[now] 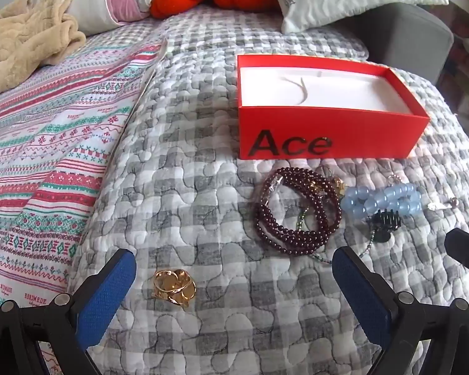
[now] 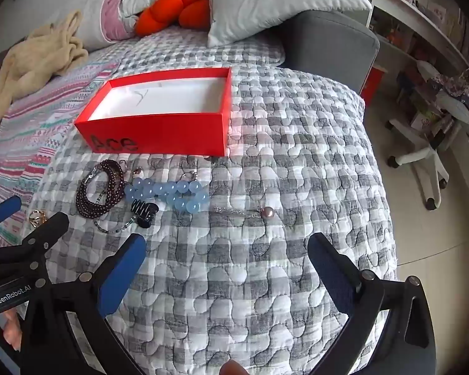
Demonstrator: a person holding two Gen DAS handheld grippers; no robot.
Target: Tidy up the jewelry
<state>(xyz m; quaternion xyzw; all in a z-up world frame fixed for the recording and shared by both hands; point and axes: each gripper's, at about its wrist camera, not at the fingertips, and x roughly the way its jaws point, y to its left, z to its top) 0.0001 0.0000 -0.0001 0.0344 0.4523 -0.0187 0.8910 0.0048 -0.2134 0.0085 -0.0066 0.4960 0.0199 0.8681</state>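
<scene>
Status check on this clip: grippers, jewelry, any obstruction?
Left gripper and right gripper open, empty. Gold ring, dark bead strand, blue bead bracelet on quilt; red box nearly empty. Nothing blocking.

Both grippers same build. Left gripper (image 1: 234, 281): matte black linkage arms, V-shaped struts, round silver rivets/pins at pivots; fingers (image 1: 106, 297) faced w/ blue textured pads, fine grid pattern. Right gripper (image 2: 225, 268): identical black frame, silver pivot pins, blue knurled pads on fingers (image 2: 122, 272). White "GenRobot.AI" marking printed on black body of left unit, seen in right wrist view. No cables visible. Bare fingertips seen at frame edges, no sleeve visible.
</scene>
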